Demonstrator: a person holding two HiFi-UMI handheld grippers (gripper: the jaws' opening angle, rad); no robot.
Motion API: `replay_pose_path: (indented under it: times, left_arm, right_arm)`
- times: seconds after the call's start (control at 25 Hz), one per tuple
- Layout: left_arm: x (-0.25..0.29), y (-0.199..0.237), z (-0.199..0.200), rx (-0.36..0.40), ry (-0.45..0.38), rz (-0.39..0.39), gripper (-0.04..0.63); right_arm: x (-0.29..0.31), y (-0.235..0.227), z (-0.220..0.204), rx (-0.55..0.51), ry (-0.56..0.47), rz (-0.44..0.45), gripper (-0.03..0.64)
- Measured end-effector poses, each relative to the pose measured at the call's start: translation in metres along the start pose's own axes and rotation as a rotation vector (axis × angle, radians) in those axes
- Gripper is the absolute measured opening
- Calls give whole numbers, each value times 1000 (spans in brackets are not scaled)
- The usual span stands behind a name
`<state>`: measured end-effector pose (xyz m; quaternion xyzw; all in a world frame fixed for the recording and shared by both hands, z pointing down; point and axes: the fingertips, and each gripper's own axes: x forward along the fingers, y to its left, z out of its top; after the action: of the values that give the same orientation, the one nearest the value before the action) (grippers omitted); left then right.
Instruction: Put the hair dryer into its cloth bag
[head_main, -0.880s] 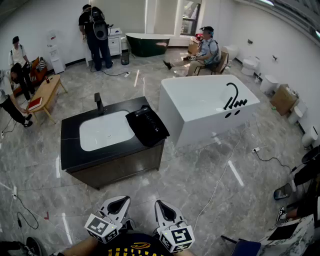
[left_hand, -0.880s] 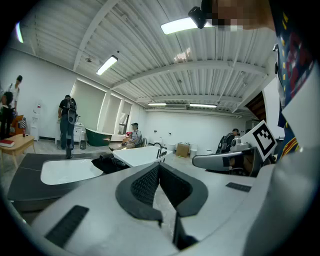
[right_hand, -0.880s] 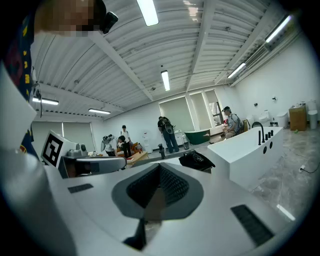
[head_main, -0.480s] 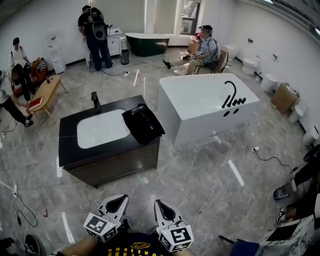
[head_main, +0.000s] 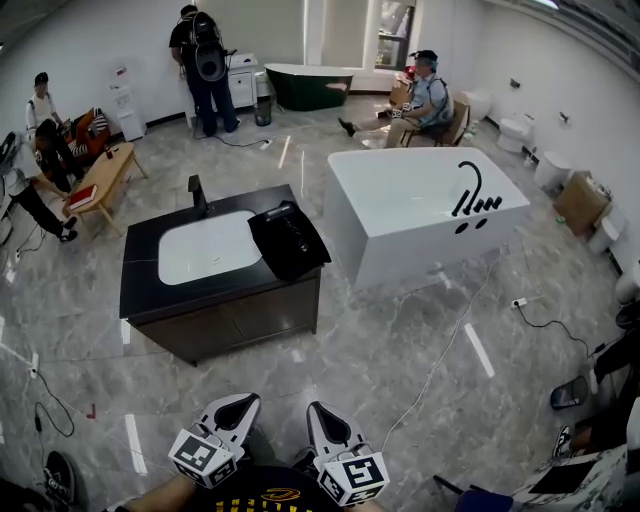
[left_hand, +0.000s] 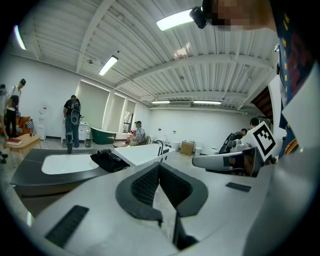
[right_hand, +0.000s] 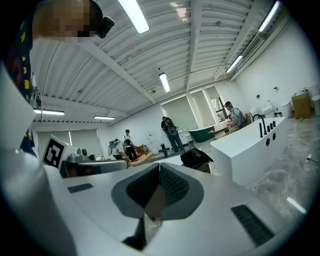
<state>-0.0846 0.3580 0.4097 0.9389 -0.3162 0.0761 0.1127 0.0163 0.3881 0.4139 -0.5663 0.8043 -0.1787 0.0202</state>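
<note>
A black cloth bag (head_main: 290, 245) lies on the right end of a dark vanity counter (head_main: 145, 300), with a black hair dryer (head_main: 285, 214) resting on top of it. The bag also shows small in the left gripper view (left_hand: 109, 161) and the right gripper view (right_hand: 196, 157). Both grippers hang low at the bottom of the head view, far from the counter. My left gripper (head_main: 238, 406) is shut and empty. My right gripper (head_main: 320, 410) is shut and empty too.
A white basin (head_main: 205, 248) and a black faucet (head_main: 197, 196) sit in the counter. A white bathtub (head_main: 425, 215) stands right of it. A cable (head_main: 445, 345) runs over the marble floor. Several people are at the room's far side.
The head view has shifted slightly, so the counter and tub sit a little differently in the picture. Both grippers stay shut in the same low spot.
</note>
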Motion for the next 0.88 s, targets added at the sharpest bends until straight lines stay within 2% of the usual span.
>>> replay_pose_path:
  times: [0.28, 0.44, 0.56, 0.88]
  left_arm:
    - [13, 11, -10, -28, 20, 43, 3]
    - [40, 17, -12, -41, 32, 16, 3]
    - [71, 27, -6, -51, 32, -18, 3]
    - [164, 75, 39, -50, -17, -104, 3]
  right_arm:
    - [9, -14, -11, 16, 49, 18, 9]
    - [25, -30, -13, 6, 73, 17, 9]
    - [40, -54, -2, -4, 75, -19, 9]
    - [107, -122, 36, -13, 90, -111, 9]
